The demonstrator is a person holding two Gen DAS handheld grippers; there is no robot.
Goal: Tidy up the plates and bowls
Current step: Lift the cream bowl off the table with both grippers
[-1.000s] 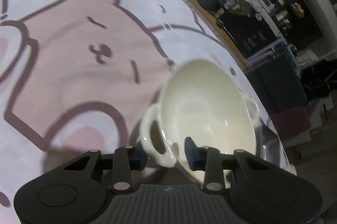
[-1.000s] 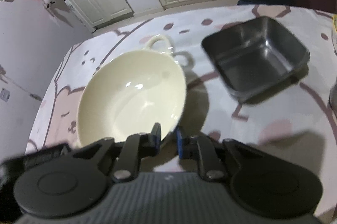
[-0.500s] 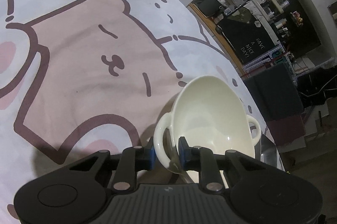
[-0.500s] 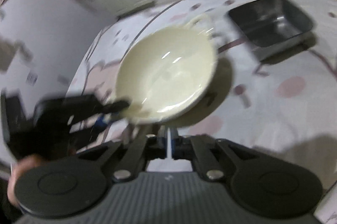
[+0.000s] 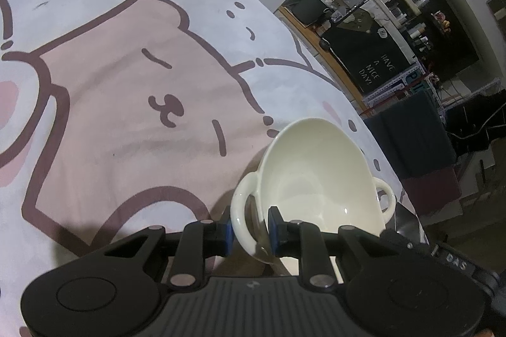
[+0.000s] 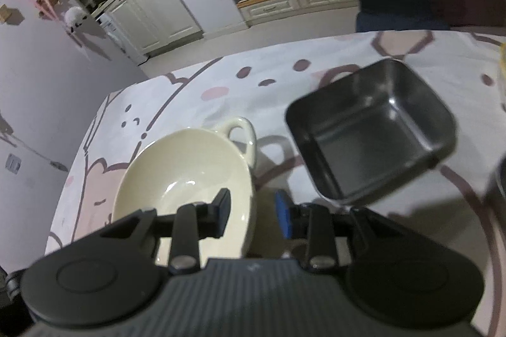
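A cream bowl [image 5: 313, 178] with two loop handles is tilted above the cartoon tablecloth. My left gripper [image 5: 249, 234] is shut on its near handle and rim, one blue pad on each side. In the right wrist view the same cream bowl [image 6: 183, 175] lies left of centre. My right gripper [image 6: 251, 213] straddles its near rim with the jaws opening. One finger [image 6: 221, 207] is over the bowl's inside, the other finger [image 6: 281, 216] is outside, and neither pad presses on it.
A dark square metal tray [image 6: 373, 131] stands on the tablecloth [image 6: 221, 84] just right of the bowl; its shiny corner [image 5: 408, 220] shows behind the bowl. Kitchen cabinets and shelves lie beyond the table's far edge. A glass edge [image 6: 501, 77] sits at far right.
My left gripper closed from open onto the bowl's handle and the bowl tipped up. My right gripper swung sideways, closed fully near the rim, then opened around it.
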